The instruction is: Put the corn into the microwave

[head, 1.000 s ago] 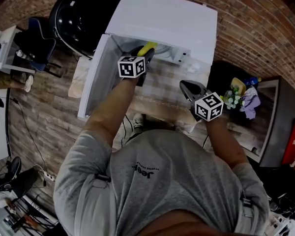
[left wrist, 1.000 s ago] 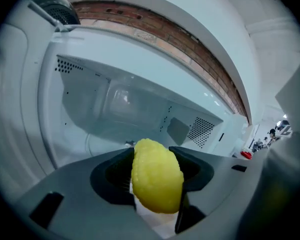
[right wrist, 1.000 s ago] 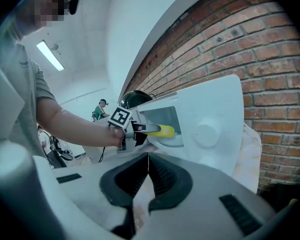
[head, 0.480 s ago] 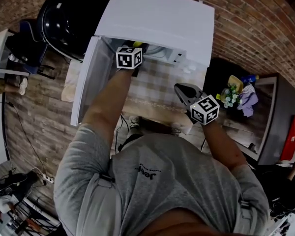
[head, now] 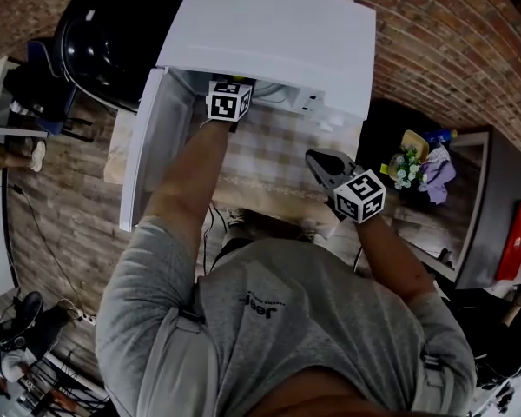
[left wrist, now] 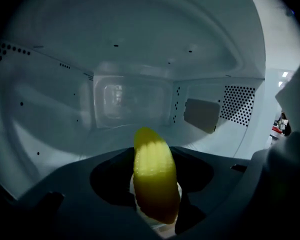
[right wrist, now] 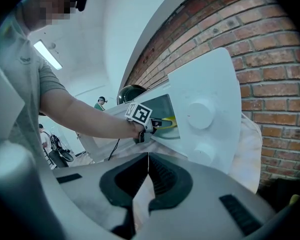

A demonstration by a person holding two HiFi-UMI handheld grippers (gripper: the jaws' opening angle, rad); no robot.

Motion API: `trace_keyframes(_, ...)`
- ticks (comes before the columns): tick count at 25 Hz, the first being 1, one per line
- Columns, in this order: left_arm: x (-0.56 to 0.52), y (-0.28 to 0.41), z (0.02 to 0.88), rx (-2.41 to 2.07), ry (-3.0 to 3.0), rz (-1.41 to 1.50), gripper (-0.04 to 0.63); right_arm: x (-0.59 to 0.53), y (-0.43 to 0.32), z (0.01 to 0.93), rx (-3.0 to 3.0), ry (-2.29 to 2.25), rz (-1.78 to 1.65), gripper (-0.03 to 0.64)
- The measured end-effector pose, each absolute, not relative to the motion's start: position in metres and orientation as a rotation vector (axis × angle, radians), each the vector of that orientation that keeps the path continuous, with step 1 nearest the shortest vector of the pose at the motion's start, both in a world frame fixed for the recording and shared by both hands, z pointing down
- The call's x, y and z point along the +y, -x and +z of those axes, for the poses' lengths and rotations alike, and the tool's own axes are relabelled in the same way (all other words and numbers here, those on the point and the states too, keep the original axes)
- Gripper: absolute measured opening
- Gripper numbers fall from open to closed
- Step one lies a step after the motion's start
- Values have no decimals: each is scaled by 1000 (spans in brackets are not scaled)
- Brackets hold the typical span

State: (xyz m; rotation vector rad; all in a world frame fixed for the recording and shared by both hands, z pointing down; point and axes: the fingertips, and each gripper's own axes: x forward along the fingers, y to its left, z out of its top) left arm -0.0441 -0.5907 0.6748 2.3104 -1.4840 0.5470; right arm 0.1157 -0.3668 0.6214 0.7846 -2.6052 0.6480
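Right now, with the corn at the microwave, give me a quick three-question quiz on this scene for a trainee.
1. True or false: the right hand-held gripper has its jaws together with nothing between them.
2. The corn held by the left hand-held gripper is: A) inside the microwave cavity; B) lying on top of the microwave; C) outside, in front of it.
3. Fill in: the microwave's door stands ____.

Key: 1 true; 2 A; 3 open.
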Motion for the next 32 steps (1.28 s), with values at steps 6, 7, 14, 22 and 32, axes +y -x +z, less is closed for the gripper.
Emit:
trace_keyframes(6,-597,51,686,-1531,-2268,651,229,-368,-118,625,-2602,-785,658,18)
trace_keyframes(7,-598,53,687,-1539,-2261,670,229,-369,-118,626,-2600,-786,660,18)
trace_keyframes(14,-605,58,691,-1571,-2236,741,229,-370,-119,629,-2595,-785,660,20)
trace_keyframes(22,-607,57,693,-1576,-2234,800,229,-371,-119,630,-2594,-781,665,20)
trace_keyframes(32,-605,48,697,-1497,-2266,836,273,-371,-117,626,-2601,-786,658,20)
